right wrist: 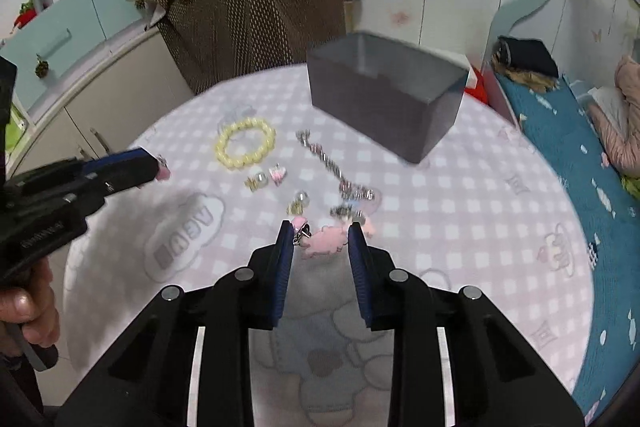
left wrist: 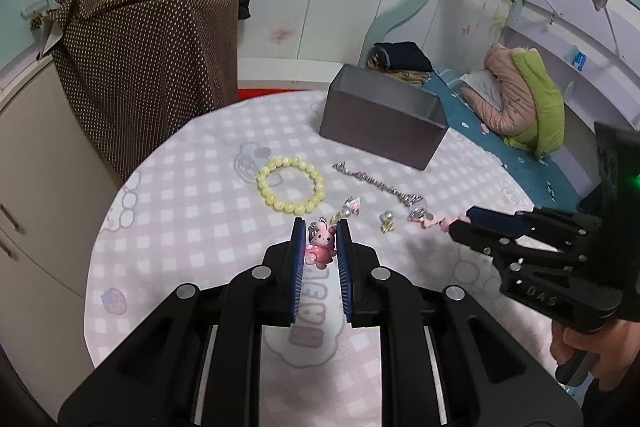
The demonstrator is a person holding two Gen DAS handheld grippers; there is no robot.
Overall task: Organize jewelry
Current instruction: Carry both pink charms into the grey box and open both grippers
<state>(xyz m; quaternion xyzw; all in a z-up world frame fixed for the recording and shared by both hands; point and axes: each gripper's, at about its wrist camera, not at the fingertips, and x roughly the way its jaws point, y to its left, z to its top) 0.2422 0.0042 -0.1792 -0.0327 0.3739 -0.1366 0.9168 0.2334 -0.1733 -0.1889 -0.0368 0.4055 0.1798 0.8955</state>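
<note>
The left tool [left wrist: 320, 233] has its two blue pads closed on a pink bunny charm [left wrist: 319, 246], which sits low between the tips with its small ring just clear of them. The right tool [right wrist: 320, 237] stands open around a flat pink charm [right wrist: 325, 242] lying on the surface [right wrist: 460, 227]; whether its pads touch the charm yet cannot be told through the blur. Beyond them lie a yellow bead bracelet [left wrist: 291, 183] to the left, a silver chain [left wrist: 378, 183] running toward the right, and several small earrings [left wrist: 387, 221] near the tips. The grey box [left wrist: 382, 121], open at the top, stands at the far side, well apart from both tools. The bunny is rounded and held only at its sides, so it may twist or slip out on the way to the box. On the right, the silver clasp [right wrist: 301, 235] lies against the left pad and the chain's end is just beyond the flat charm; closing there could catch either and drag it along. The two tools are near each other, so crossing paths toward the box risks a bump.
</note>
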